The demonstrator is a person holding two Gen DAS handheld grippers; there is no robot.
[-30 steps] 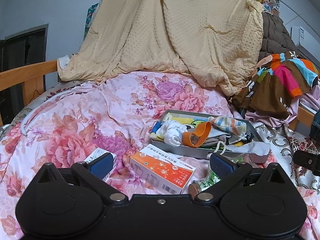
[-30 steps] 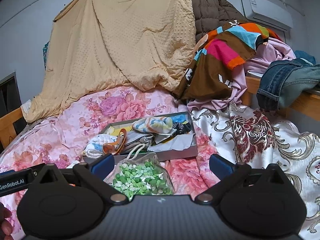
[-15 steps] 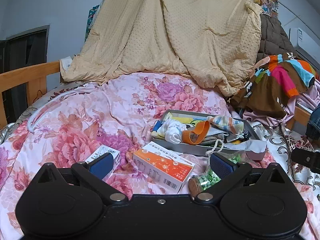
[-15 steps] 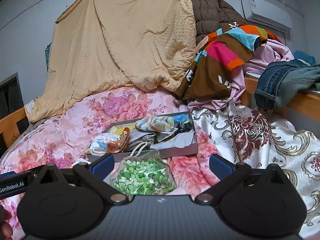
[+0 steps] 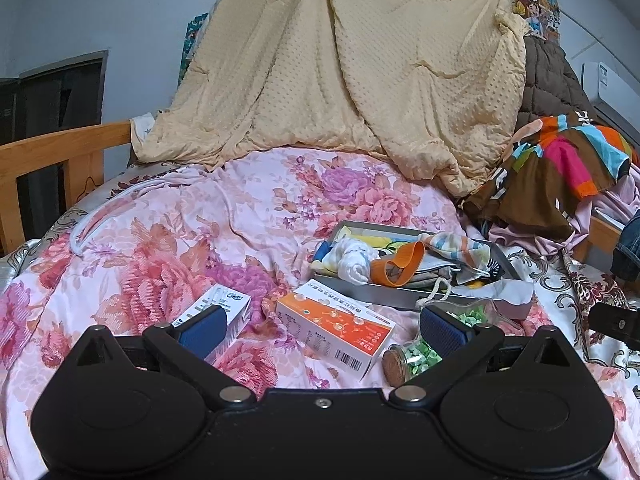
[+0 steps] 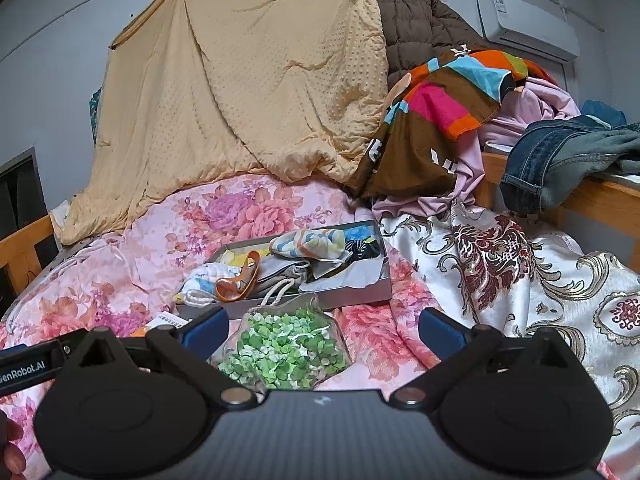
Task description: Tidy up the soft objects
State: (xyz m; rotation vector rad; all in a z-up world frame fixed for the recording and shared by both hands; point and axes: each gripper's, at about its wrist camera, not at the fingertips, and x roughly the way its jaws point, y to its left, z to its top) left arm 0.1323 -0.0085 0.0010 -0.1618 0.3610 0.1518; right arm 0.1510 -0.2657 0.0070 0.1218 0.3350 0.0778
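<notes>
Two grippers wait low over the bed, and both have their jaws wide with nothing in them. Use the gray tray (image 5: 404,298) as your landmark. Far to its left and nearer to you lies a small white box (image 5: 224,306), right by the left finger of your left gripper (image 5: 322,326). Next comes the orange box (image 5: 336,326), just in front of the tray's left end and straight ahead between that gripper's jaws. Inside the tray, soft things are piled up: a white rolled cloth (image 5: 354,258), an orange band (image 5: 396,266) and a striped sock (image 5: 456,246).

Just in front of the tray's middle lies the clear bottle of green bits (image 6: 280,350). Its long side runs across, with the cork end pointing left. It sits between the jaws of your right gripper (image 6: 324,326), so that hand looks nearer. A rope loop (image 6: 280,290) hangs over the tray's front wall just beyond it and could snag.
</notes>
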